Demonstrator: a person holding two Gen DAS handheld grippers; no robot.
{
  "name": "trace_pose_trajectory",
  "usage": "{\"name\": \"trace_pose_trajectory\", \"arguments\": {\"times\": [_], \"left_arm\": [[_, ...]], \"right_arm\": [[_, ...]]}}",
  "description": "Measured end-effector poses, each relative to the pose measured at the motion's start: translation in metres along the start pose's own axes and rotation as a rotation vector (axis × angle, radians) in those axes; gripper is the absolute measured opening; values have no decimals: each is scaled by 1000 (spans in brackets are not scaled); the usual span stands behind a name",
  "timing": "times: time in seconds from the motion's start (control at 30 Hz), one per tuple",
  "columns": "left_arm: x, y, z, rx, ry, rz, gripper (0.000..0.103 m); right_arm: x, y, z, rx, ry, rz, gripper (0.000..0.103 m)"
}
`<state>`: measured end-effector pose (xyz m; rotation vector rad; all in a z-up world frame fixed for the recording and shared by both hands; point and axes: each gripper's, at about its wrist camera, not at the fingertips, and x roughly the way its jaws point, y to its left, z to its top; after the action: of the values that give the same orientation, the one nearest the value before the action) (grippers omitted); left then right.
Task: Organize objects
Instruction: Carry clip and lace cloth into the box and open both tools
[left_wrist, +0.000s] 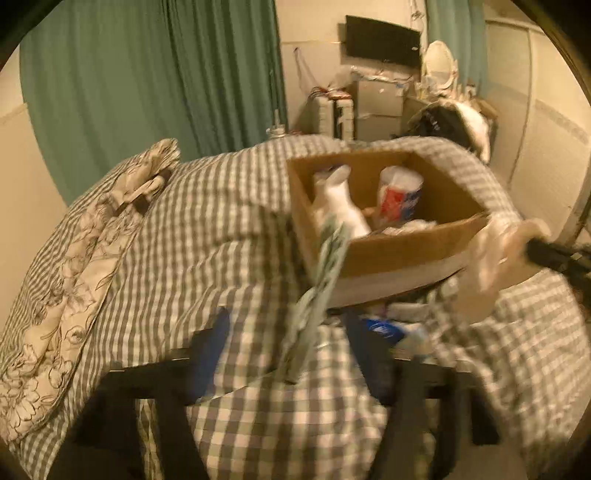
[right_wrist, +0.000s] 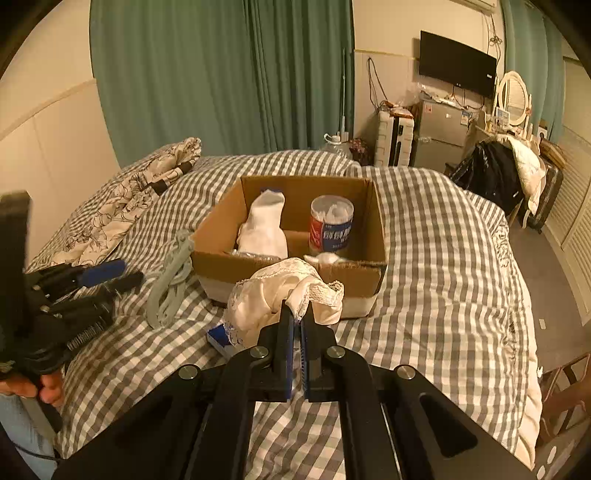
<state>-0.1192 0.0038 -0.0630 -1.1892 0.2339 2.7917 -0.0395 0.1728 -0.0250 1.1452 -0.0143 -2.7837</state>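
Observation:
A cardboard box (right_wrist: 288, 264) stands on the checked bed; it also shows in the left wrist view (left_wrist: 406, 251). Inside are white socks (right_wrist: 266, 225) and a cotton-swab canister (right_wrist: 331, 221). My right gripper (right_wrist: 298, 317) is shut on a cream lace cloth (right_wrist: 280, 291) and holds it just before the box's near wall. My left gripper (left_wrist: 291, 354) is open; a grey-green hanger bundle (left_wrist: 321, 280) lies between its fingers, blurred, left of the box. The bundle and left gripper (right_wrist: 122, 277) also show in the right wrist view. A blue packet (right_wrist: 218, 338) lies under the cloth.
A floral pillow (right_wrist: 125, 206) lies at the bed's left. Green curtains, a suitcase (right_wrist: 393, 136), a small fridge, a wall television and a chair with clothes (right_wrist: 498, 173) stand beyond the bed. A wooden stool (right_wrist: 565, 391) stands at the right.

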Motion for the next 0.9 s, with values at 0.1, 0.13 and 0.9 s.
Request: {"name": "trace_pose_trajectory", "arguments": {"times": [0.1,0.13,0.9], "left_arm": [[18,3,-7,-1,43,-4,70],[24,3,-8,-6,55,-9,70],[-73,-28,47,74,-141,-82,9]], "right_arm": [[10,-3,-3,8,19,5,3],[14,-4,-4,9,25,6,3],[-56,-5,25,-17,-125,-19,3]]}}
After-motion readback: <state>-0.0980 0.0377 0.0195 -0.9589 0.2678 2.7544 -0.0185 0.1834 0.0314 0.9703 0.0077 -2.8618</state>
